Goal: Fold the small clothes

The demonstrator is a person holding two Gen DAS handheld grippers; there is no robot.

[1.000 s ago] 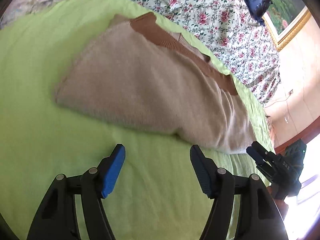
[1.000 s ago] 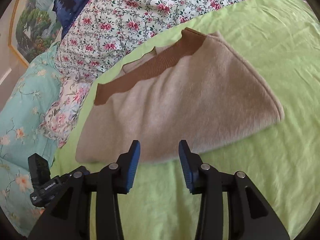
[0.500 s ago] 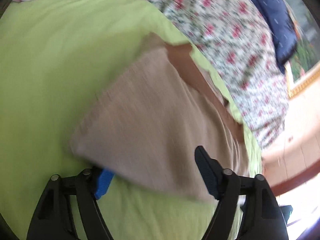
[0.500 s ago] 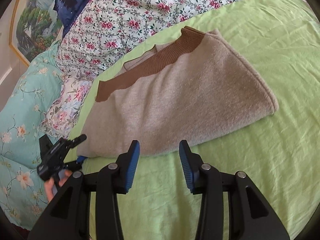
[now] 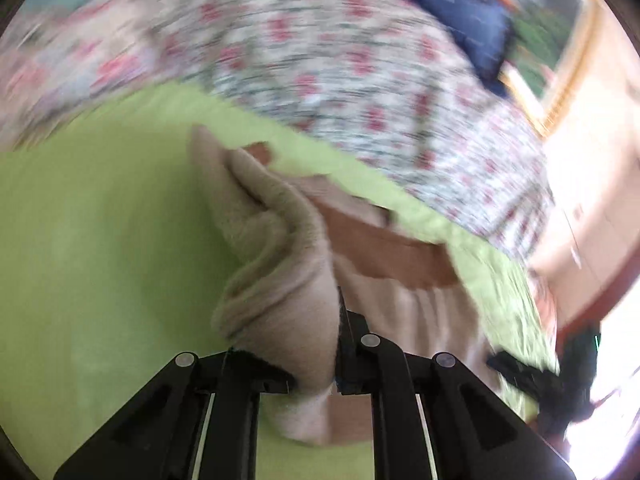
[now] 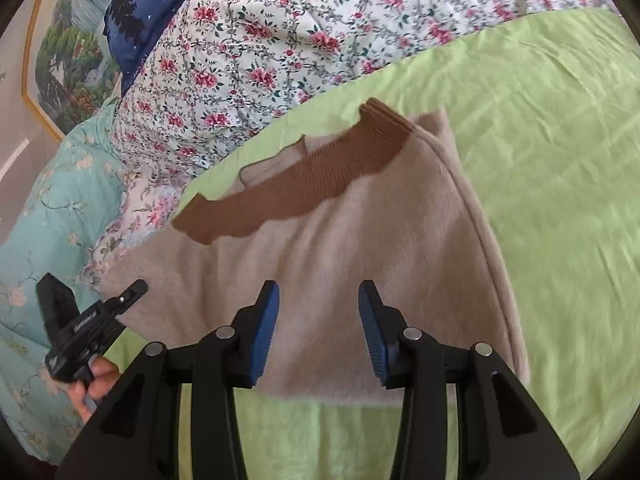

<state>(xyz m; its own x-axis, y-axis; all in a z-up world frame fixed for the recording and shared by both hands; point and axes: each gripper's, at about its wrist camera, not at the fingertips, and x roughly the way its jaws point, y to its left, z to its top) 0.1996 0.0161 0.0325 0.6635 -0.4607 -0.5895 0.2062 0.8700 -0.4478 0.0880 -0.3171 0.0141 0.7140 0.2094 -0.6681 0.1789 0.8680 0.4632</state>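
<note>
L wrist only: tongs [image 5: 316, 344] pinching sweater [image 5: 280, 280].

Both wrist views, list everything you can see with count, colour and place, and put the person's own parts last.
Beige knit garment with brown ribbed band: one, beige and brown, lying on the green sheet; near edge bunched up in the left wrist view.
Light green bed sheet: one, green, under the garment.
Floral quilt: one, white with pink flowers, behind the sheet.
Teal floral bedding: one, teal, left edge.
Dark blue pillow: one, navy, top left.
Framed landscape painting: one, gold frame, on the wall.
Left gripper: black, jaws just closed, clamped on the garment's edge.
Right gripper: black with blue pads, open over the garment.
Hand: one, holding the left gripper.
</note>
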